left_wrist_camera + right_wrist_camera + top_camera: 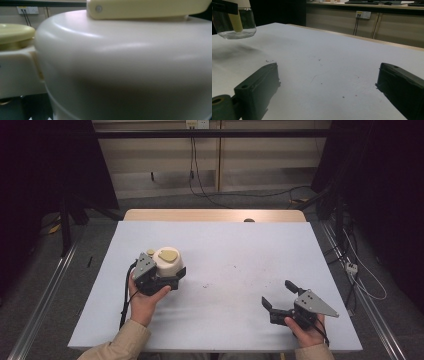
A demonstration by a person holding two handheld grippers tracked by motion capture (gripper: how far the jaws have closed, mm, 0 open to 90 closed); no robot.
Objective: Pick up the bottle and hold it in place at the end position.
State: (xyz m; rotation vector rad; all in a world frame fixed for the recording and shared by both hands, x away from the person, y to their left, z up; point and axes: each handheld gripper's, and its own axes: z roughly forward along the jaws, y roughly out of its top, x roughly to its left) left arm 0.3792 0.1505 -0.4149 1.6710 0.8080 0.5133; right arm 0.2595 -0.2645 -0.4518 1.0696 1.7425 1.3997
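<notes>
So the left hand-held gripper [165,281] is right up against a cream-coloured appliance [167,261], looks like a little chopper or grinder with a glass base, sitting on the left-middle of the white worktop [240,250]. From the high view the jaws seem to sit either side of its lower body, but I honestly can't tell if they're clamped on it or just around it; the left gripper view is a big cream dome with the yellow lever [150,8] across the top and no jaws to go by. The right hand-held gripper [281,295] is parked near the front right of the worktop, jaws spread wide, holding nothing, well apart from the appliance. My read: we're at the grab stage at best, so any lifting, moving or opening is all still to do. Orientation-wise, the thing stands upright, long axis vertical, with the yellow lever lying flat on top. A small yellow knob [150,252] sits at its far-left side.
</notes>
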